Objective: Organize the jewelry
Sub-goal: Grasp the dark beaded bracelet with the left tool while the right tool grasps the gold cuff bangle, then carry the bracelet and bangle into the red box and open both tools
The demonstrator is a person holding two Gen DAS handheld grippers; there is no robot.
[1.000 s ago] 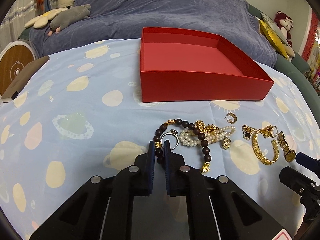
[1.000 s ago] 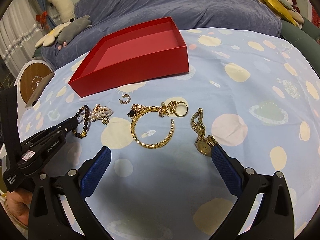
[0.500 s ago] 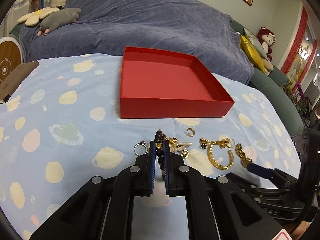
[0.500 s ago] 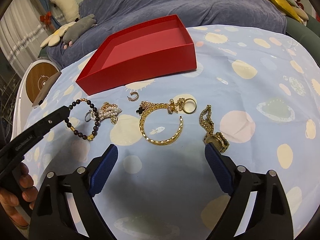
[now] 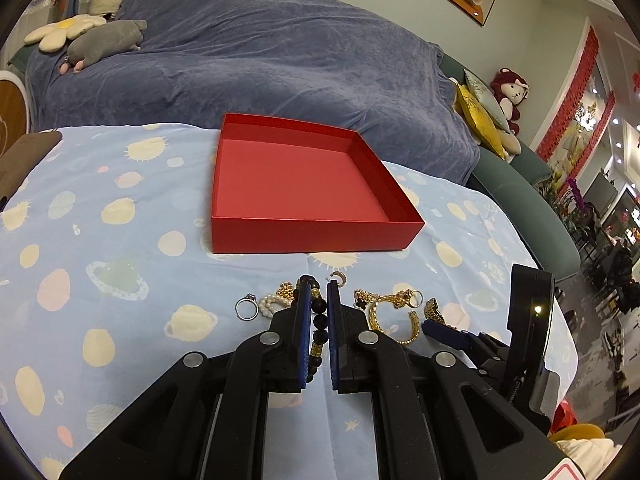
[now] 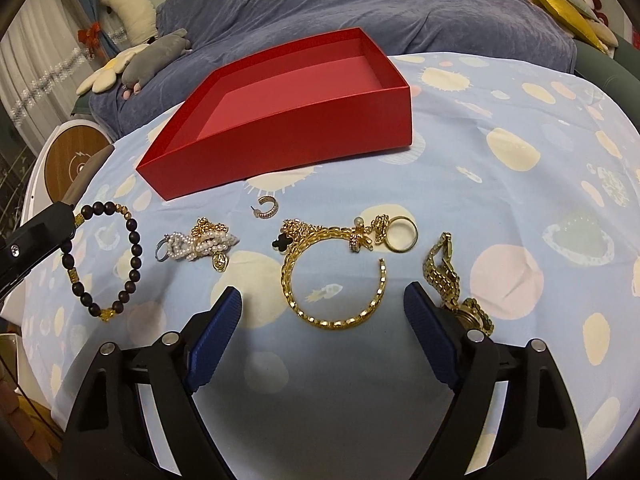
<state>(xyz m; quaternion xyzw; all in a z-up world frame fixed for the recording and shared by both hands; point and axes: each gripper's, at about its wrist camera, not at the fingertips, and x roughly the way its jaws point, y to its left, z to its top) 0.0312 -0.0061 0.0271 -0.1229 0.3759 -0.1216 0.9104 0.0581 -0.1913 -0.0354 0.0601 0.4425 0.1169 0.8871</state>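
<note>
Left hand-held gripper (image 5: 319,300) pinching the dark wooden bead bracelet (image 6: 106,258) at its top. A second ago that bracelet lay tangled over the pearl strand and silver ring; now it hangs free off the cloth as a loop from my jaws, and the left wrist view looks down on the desk from higher up, with more of the box floor showing. So the first piece is lifted clear. Judgement: carry to the red box (image 5: 304,232) comes next.

Red box sits toward the far edge of the desk, open, nothing in it yet. The other pieces lie in a row along the near side of the box: pearl strand (image 6: 202,245) with the silver ring (image 5: 247,309) beside it, a small hoop earring (image 6: 266,207), the gold chain bracelet (image 6: 336,276), a gold ring (image 6: 401,234), a gold watch (image 6: 444,272) toward the right edge.

Right hand-held gripper (image 6: 322,310): jaws spread but have just been narrowing, nothing pressed between them. It hovers tilted down over the gold chain bracelet, whose lower curve lies between the pads; the right pad sits just beside the watch.

Left gripper angled down toward the box's near wall.
</note>
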